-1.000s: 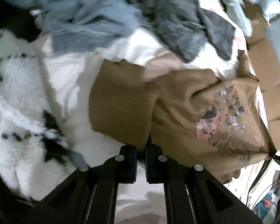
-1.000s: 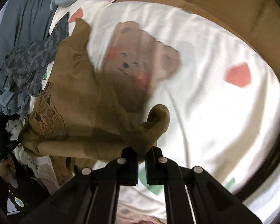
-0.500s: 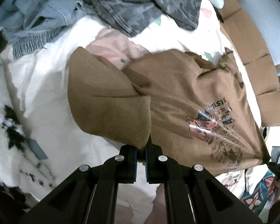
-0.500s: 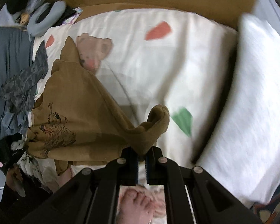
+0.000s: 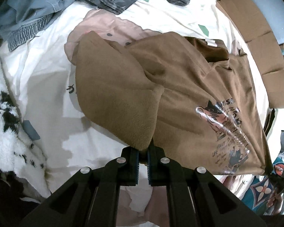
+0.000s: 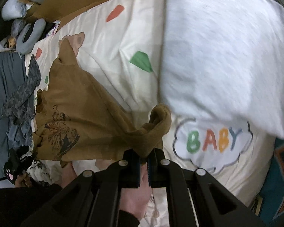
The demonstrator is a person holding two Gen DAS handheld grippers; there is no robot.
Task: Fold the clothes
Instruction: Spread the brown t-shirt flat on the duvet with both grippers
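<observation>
Brown sweatshirt held up off the bed, pinched at two points along one edge. Left hand-held gripper: jaws narrow, clamped on a fleecy corner of the brown cloth right at the tips. Right hand-held gripper: same, narrow, clamped on a bunched roll of the same garment.

Left wrist view: garment fans out from the jaws toward 12 to 3 o'clock, printed graphic at about 3 o'clock, far pinched corner stretching down to 4 o'clock where the other gripper shows small at the frame edge. Right wrist view: cloth runs from the jaws out to 9–11 o'clock, graphic at 9 o'clock, a sleeve or hem tip trailing up at 11 o'clock over the bed sheet.

Key relation: the garment's long axis spans between the two grippers, taut along the held edge, body sagging away from both toward the bed. Neither hand is nearer; both are already on it.

Judgement: step is spread and lay flat, fold not begun. Next move probably needs both grippers lowered together, keeping the edge stretched, onto bare sheet.

Clutter: grey-blue clothes pile at 11 o'clock in the left view, white pillow at 1–2 o'clock in the right view, fluffy black-and-white throw at 9 o'clock. Risk: dropping the body onto the pile or pillow.
</observation>
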